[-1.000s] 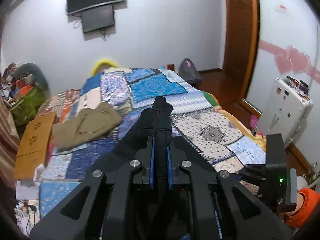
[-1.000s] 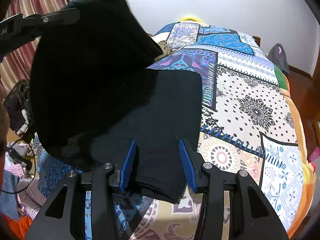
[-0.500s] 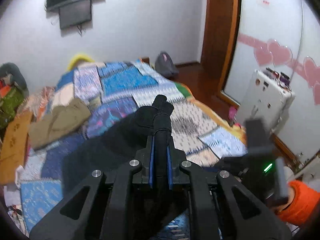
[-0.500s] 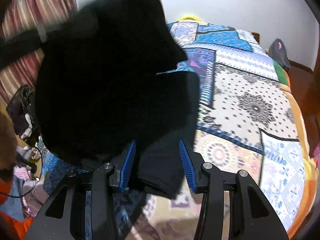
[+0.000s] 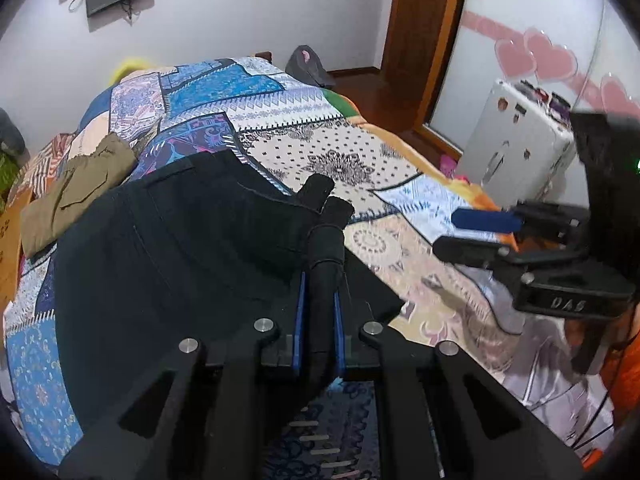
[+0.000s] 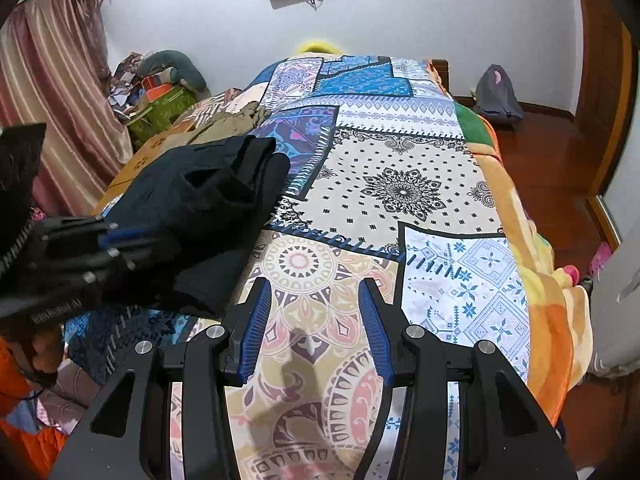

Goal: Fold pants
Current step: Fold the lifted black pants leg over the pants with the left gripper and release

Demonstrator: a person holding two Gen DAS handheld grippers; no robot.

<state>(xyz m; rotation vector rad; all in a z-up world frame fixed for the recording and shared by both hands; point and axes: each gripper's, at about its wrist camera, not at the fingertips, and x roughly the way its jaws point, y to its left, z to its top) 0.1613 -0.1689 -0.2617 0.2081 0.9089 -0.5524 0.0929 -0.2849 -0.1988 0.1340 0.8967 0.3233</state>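
Observation:
Black pants (image 5: 180, 248) lie folded over on the patchwork bedspread (image 5: 360, 160), on the bed's left side. My left gripper (image 5: 318, 296) is shut on a bunched edge of the pants, low over the pile. The pants also show in the right wrist view (image 6: 200, 208), with the left gripper (image 6: 116, 240) at their near edge. My right gripper (image 6: 316, 316) is open and empty, over bare bedspread (image 6: 400, 200) to the right of the pants. It shows in the left wrist view (image 5: 480, 232) too.
An olive-brown garment (image 5: 76, 188) lies on the bed beyond the pants. A white suitcase (image 5: 516, 144) stands right of the bed. Clutter and a curtain (image 6: 48, 92) are at the left. A grey bag (image 6: 496, 92) sits on the wooden floor near the door.
My left gripper has swung the lifted black pants down and over onto the bed, folding them. My right gripper has come off the pants and now sits over bare bedspread.

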